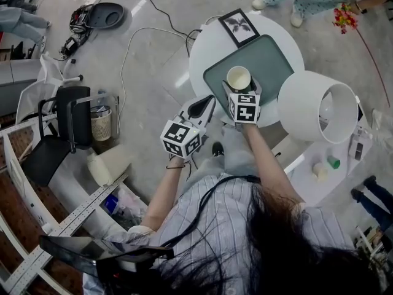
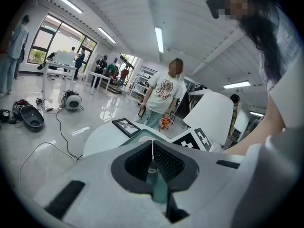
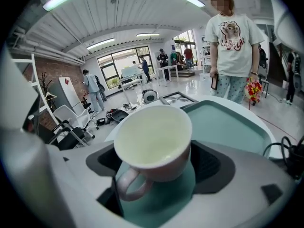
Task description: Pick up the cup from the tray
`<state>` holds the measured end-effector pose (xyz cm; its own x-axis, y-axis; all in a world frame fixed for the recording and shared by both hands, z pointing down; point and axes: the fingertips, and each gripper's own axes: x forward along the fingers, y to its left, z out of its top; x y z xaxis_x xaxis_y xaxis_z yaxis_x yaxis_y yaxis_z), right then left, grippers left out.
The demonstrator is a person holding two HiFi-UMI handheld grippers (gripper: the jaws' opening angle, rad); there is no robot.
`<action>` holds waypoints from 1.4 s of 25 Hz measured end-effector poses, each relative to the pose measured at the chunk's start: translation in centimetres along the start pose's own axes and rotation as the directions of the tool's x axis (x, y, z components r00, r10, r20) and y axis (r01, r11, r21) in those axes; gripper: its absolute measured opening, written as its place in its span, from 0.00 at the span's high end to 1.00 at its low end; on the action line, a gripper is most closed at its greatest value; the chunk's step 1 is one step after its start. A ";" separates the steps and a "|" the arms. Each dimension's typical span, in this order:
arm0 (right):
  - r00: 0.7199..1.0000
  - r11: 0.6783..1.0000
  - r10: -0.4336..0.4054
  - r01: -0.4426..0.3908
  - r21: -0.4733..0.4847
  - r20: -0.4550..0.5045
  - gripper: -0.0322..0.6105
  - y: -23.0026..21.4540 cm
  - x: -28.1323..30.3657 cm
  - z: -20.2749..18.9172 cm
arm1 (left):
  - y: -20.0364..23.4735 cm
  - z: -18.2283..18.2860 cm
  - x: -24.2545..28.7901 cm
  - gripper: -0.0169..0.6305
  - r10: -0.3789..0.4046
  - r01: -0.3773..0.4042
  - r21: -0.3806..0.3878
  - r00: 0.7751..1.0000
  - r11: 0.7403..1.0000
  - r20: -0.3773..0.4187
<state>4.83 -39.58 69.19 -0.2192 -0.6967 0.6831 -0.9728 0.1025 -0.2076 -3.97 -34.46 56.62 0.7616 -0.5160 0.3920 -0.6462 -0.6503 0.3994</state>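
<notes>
A cream cup (image 1: 238,77) stands on the teal tray (image 1: 273,57) on the round white table (image 1: 206,57). My right gripper (image 1: 241,88) reaches over the tray's near edge with its jaws wide on either side of the cup. In the right gripper view the cup (image 3: 152,137) fills the space between the dark pads (image 3: 216,163), its handle toward the camera at lower left; the pads do not press on it, so the right gripper (image 3: 161,161) is open. My left gripper (image 1: 207,105) hovers at the table's near-left edge, shut and empty (image 2: 153,148).
A black picture frame (image 1: 239,26) lies at the table's far side beside the tray. A big white lampshade (image 1: 316,106) sits on its side right of the table. A person (image 3: 232,46) stands beyond the table. A black chair (image 1: 58,128) and a bin (image 1: 100,123) stand at the left.
</notes>
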 end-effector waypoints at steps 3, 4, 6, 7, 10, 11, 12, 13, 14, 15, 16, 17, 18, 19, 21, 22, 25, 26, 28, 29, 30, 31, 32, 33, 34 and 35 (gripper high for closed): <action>1.000 1.000 -0.012 0.012 -0.003 -0.013 0.31 -0.1 0.6 -0.3 | 0.1 -0.3 0.1 0.95 0.005 -0.005 -0.006 1.000 1.000 -0.009; 1.000 1.000 -0.015 0.015 -0.002 -0.015 0.31 -0.2 0.8 -0.4 | 0.2 -0.5 0.0 0.95 0.006 -0.006 -0.008 1.000 1.000 -0.012; 1.000 1.000 -0.019 0.019 0.001 -0.008 0.31 -0.4 1.1 -0.4 | 0.3 -0.6 0.0 0.95 0.011 -0.011 -0.010 1.000 1.000 -0.016; 1.000 1.000 -0.020 0.020 0.002 -0.002 0.31 -0.4 1.2 -0.4 | 0.4 -0.7 -0.1 0.95 0.014 -0.014 -0.012 1.000 1.000 -0.016; 1.000 1.000 -0.021 0.020 0.007 0.015 0.31 -0.4 1.3 -0.3 | 0.7 -0.7 -0.2 0.95 0.025 -0.025 -0.021 1.000 0.999 -0.012; 1.000 1.000 -0.020 0.019 0.009 0.018 0.31 -0.5 1.3 -0.3 | 0.7 -0.7 -0.2 0.95 0.028 -0.028 -0.024 1.000 0.999 -0.011; 1.000 1.000 -0.019 0.018 0.009 0.020 0.31 -0.5 1.3 -0.2 | 0.8 -0.7 -0.2 0.95 0.030 -0.030 -0.026 1.000 0.999 -0.010; 1.000 1.000 -0.018 0.018 0.009 0.020 0.31 -0.5 1.3 -0.2 | 0.8 -0.7 -0.2 0.95 0.031 -0.031 -0.028 0.999 0.999 -0.009; 1.000 1.000 -0.017 0.017 0.007 0.018 0.31 -0.5 1.4 -0.2 | 0.8 -0.7 -0.2 0.95 0.031 -0.031 -0.029 0.999 0.999 -0.010; 1.000 1.000 -0.018 0.018 0.004 0.012 0.31 -0.4 1.4 -0.2 | 0.8 -0.7 -0.2 0.95 0.031 -0.031 -0.029 0.999 0.999 -0.010; 1.000 1.000 -0.019 0.019 0.000 0.005 0.31 -0.4 1.4 -0.2 | 0.8 -0.7 -0.2 0.95 0.032 -0.032 -0.030 0.999 0.999 -0.010; 1.000 1.000 -0.021 0.021 -0.003 -0.002 0.31 -0.4 1.4 -0.2 | 0.7 -0.7 -0.2 0.95 0.033 -0.033 -0.030 0.999 0.999 -0.009; 1.000 1.000 -0.021 0.021 -0.007 -0.006 0.31 -0.4 1.4 -0.2 | 0.7 -0.7 -0.3 0.95 0.036 -0.036 -0.031 0.999 0.999 -0.007; 1.000 1.000 -0.019 0.019 -0.012 -0.007 0.31 -0.4 1.4 -0.2 | 0.7 -0.7 -0.4 0.95 0.039 -0.039 -0.033 0.999 0.999 -0.004; 1.000 1.000 -0.008 0.007 -0.027 -0.010 0.31 -0.5 1.4 -0.2 | 0.7 -0.5 -0.6 0.95 0.050 -0.050 -0.039 0.999 0.998 0.005; 1.000 0.999 -0.001 0.001 -0.034 -0.015 0.31 -0.5 1.3 -0.2 | 0.7 -0.4 -0.7 0.95 0.056 -0.055 -0.042 0.998 0.998 0.011; 1.000 1.000 0.010 -0.011 -0.024 -0.026 0.31 -0.6 0.8 -0.3 | 0.6 -0.2 -1.0 0.95 0.065 -0.064 -0.045 0.998 0.997 0.021; 1.000 1.000 0.014 -0.014 -0.014 -0.026 0.31 -0.6 0.6 -0.3 | 0.5 -0.2 -1.1 0.95 0.065 -0.064 -0.042 0.998 0.997 0.023; 0.999 1.000 0.026 -0.026 -0.009 -0.027 0.31 -0.6 0.1 -0.3 | 0.4 -0.1 -1.4 0.95 0.065 -0.064 -0.032 0.998 0.997 0.027; 0.999 0.999 0.033 -0.033 -0.015 -0.028 0.31 -0.5 -0.1 -0.3 | 0.4 -0.1 -1.6 0.95 0.065 -0.065 -0.027 0.997 0.998 0.029; 0.999 0.999 0.039 -0.040 -0.024 -0.028 0.31 -0.4 -0.4 -0.3 | 0.4 -0.1 -1.8 0.95 0.067 -0.066 -0.023 0.997 0.998 0.032; 0.999 0.998 0.047 -0.048 -0.033 -0.026 0.31 -0.1 -0.7 -0.3 | 0.4 -0.1 -2.1 0.95 0.070 -0.069 -0.022 0.997 0.997 0.034; 0.998 0.998 0.057 -0.058 -0.039 -0.023 0.31 0.1 -1.2 -0.3 | 0.4 -0.1 -2.4 0.95 0.074 -0.073 -0.022 0.997 0.997 0.037; 0.997 0.997 0.069 -0.069 -0.040 -0.017 0.31 0.4 -1.7 -0.3 | 0.3 -0.1 -2.8 0.95 0.077 -0.076 -0.022 0.996 0.997 0.039; 0.997 0.996 0.083 -0.083 -0.037 -0.009 0.31 0.7 -2.2 -0.2 | 0.2 -0.2 -3.1 0.95 0.080 -0.079 -0.022 0.996 0.997 0.042; 0.995 0.995 0.098 -0.098 -0.032 0.000 0.31 1.0 -2.8 0.0 | 0.1 -0.1 -3.3 0.95 0.081 -0.080 -0.021 0.996 0.997 0.046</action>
<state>4.50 -37.51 67.07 -0.3133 -0.6833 0.6595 -0.9486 0.1925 -0.2512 -6.53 -32.73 55.46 0.7083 -0.5921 0.3845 -0.7060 -0.5953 0.3837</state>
